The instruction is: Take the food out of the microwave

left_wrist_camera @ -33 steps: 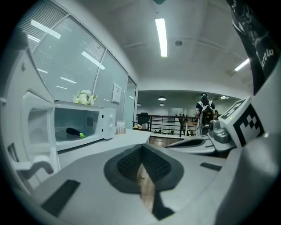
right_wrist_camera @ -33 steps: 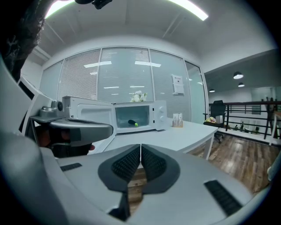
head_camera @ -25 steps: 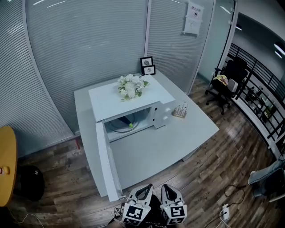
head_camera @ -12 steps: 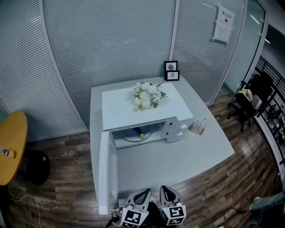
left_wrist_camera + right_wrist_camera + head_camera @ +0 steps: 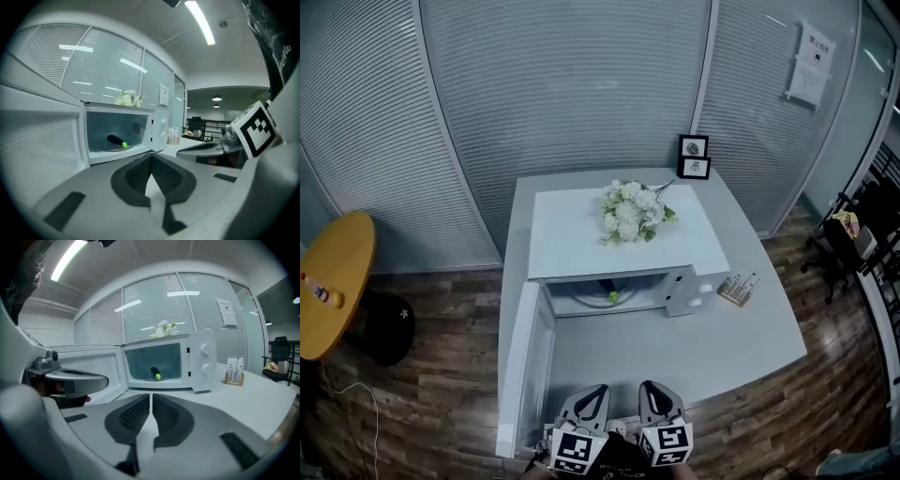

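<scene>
A white microwave (image 5: 623, 234) stands on the white table (image 5: 675, 347) with its door (image 5: 520, 370) swung wide to the left. Inside, on the glass plate, lies a dark eggplant with a green tip (image 5: 609, 292), also seen in the left gripper view (image 5: 117, 141) and the right gripper view (image 5: 155, 373). My left gripper (image 5: 588, 401) and right gripper (image 5: 655, 397) hover side by side at the table's near edge, well short of the oven. Both are shut with nothing between the jaws, as the left gripper (image 5: 151, 159) and right gripper (image 5: 151, 397) views show.
White flowers (image 5: 630, 211) lie on top of the microwave. A small wooden rack (image 5: 738, 289) stands right of it, two picture frames (image 5: 693, 156) at the table's back. A round yellow table (image 5: 333, 281) is at the left, office chairs (image 5: 853, 230) at the right.
The head view has swung so the microwave and table now sit more squarely ahead and to the right. Both grippers have travelled sideways together, staying shut at the table's near edge.
</scene>
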Available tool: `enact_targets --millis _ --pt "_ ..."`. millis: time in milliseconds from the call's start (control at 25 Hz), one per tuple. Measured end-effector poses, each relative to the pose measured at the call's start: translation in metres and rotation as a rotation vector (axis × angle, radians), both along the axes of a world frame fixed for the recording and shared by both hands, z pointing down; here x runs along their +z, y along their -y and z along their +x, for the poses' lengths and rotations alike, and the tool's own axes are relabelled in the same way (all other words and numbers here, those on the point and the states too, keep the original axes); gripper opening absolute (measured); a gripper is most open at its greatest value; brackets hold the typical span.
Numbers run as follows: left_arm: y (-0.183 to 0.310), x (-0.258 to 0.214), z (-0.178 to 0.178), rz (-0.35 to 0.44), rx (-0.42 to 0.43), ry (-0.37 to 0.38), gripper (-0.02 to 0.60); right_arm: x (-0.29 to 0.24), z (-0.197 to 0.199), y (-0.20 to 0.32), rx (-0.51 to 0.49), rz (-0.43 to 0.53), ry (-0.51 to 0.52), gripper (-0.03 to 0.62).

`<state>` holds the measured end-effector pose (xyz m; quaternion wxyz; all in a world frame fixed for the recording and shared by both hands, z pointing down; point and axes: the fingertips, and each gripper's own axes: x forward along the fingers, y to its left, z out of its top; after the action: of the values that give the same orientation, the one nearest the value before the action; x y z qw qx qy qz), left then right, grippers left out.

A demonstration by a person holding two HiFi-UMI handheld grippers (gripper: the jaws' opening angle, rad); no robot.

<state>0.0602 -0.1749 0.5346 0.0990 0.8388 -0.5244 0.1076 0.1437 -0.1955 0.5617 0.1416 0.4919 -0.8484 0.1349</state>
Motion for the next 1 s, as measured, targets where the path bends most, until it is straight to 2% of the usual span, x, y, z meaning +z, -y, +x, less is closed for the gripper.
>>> enact_targets --millis 360,480,640,1000 --pt "0.018 -0.007 -0.004 0.022 -0.063 0.011 0.008 -0.014 -0.008 0.049 -0.063 0.041 0.008 0.006" --pt "0.022 -0.007 -0.006 0.028 -0.084 0.014 0.008 -0.015 -0.017 0.065 -0.104 0.027 0.019 0.009" --pt "0.028 -0.007 -0.011 0.037 -0.111 0.023 0.008 -0.014 -0.032 0.086 -0.158 -0.024 0.057 0.103" --pt "0.043 -0.007 -0.020 0.032 -0.147 0.014 0.008 -0.018 -0.054 0.129 -0.188 0.002 0.013 0.146"
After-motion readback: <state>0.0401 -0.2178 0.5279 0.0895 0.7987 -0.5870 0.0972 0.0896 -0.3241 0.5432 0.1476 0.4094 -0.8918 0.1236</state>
